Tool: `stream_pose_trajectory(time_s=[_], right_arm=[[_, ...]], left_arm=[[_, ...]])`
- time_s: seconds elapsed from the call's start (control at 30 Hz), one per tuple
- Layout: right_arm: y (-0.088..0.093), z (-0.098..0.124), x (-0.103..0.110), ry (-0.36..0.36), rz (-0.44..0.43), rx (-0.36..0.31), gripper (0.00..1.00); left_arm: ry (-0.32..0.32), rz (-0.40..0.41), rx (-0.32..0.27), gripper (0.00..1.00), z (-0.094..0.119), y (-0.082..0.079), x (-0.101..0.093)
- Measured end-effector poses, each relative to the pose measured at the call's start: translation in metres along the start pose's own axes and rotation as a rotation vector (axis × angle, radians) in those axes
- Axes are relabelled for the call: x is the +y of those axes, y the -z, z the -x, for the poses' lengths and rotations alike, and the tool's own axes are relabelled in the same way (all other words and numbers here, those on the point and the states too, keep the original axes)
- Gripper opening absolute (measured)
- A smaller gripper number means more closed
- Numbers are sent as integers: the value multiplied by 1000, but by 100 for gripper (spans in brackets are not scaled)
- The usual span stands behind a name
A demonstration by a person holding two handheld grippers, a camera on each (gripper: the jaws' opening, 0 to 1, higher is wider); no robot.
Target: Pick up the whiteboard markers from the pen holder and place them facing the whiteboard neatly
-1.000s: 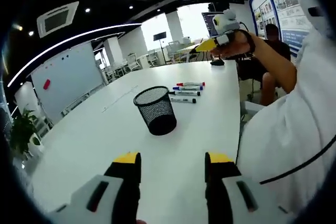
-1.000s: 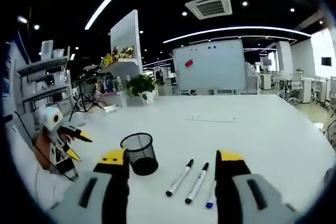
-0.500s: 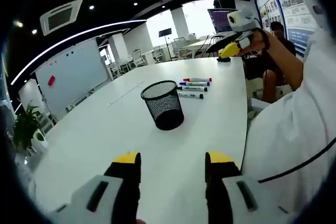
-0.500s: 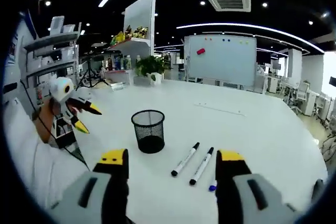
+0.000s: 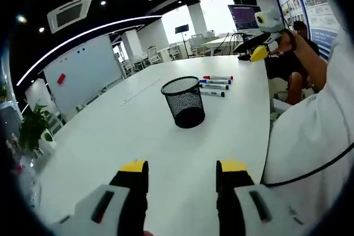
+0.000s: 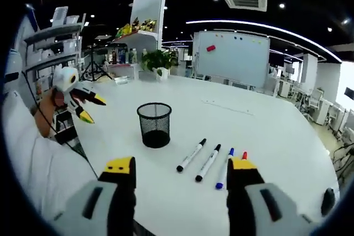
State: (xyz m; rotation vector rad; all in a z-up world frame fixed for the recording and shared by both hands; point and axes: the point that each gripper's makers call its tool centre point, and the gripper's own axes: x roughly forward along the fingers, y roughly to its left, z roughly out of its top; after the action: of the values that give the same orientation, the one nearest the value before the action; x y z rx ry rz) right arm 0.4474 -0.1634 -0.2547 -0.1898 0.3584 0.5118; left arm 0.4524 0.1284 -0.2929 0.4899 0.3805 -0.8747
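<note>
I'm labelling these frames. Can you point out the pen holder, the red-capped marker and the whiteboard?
pen holder [image 6: 154, 125]: right gripper view, on its mesh wall.
red-capped marker [image 5: 217, 77]: left gripper view, on its barrel.
whiteboard [image 6: 232, 59]: right gripper view, on its white face.

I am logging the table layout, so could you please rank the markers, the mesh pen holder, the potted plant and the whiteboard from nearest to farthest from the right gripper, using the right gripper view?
1. The markers, on the table just ahead of the right gripper.
2. The mesh pen holder, farther ahead, slightly left.
3. The potted plant, at the table's far side.
4. The whiteboard, behind the table; roughly as far as the plant, too close to call.
</note>
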Motion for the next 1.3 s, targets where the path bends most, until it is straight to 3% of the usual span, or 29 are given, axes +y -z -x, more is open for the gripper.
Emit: stream_pose_trajectory(time_s=[0.07,0.2,0.4,0.83,0.97,1.3], right_arm=[[3,0,1,1,44,16,66],[10,-3,4,-24,21,32,66],[19,-7,11,-33,80,80,66],[4,-7,31,-61,96,53,67],[10,-9,36,-75,144,81,66],[10,-16,41,-88,141,83,66]], left_arm=[[3,3,-8,51,0,-2,-1],[7,0,-6,51,-1,-1,-2],[16,1,12,51,-3,7,-1],[9,1,13,51,1,10,1],[17,-8,16,51,0,9,-2],[34,-25,25,50,-4,10,-7]])
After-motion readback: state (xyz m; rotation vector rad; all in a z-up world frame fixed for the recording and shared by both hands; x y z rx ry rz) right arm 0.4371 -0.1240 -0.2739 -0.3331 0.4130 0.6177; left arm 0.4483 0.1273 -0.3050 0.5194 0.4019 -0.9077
